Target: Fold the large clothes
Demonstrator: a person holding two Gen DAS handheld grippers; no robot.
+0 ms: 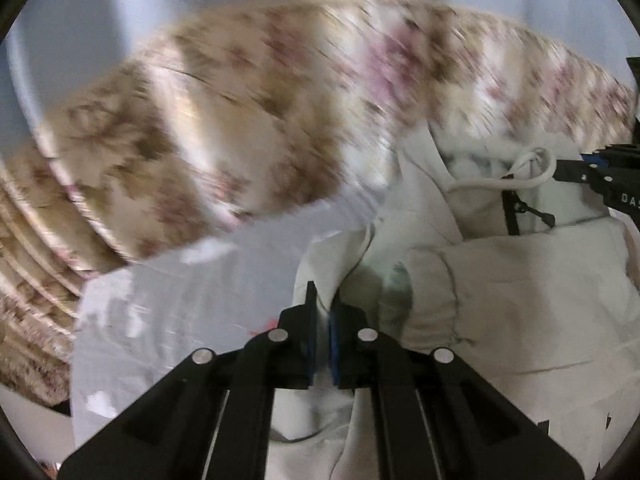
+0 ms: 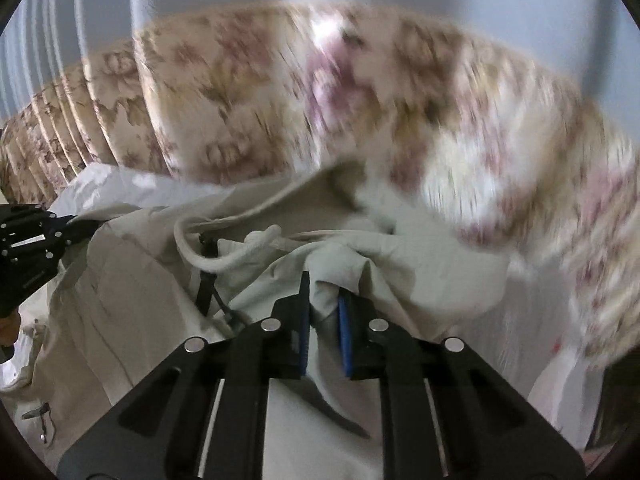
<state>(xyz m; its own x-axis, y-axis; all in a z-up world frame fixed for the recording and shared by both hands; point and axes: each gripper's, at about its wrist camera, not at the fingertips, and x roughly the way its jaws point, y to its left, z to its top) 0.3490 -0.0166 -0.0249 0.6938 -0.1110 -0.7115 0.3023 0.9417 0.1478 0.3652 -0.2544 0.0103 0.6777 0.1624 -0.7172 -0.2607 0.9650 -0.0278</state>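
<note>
Soft, cool, diffuse light is seen in both views, with no hard glare. Heavy motion blur is smeared diagonally across the floral cover (image 1: 248, 92) in the left wrist view and (image 2: 460, 120) in the right wrist view, and its pattern is lost in streaks. The cream garment (image 1: 520, 280) (image 2: 140, 280) is rendered more sharply, with shallow shadows lying in its folds. The gripper bodies nearest the lens are kept sharp. Straight lines are bowed by fisheye distortion, and the corners are cut off by a dark circular vignette.
</note>
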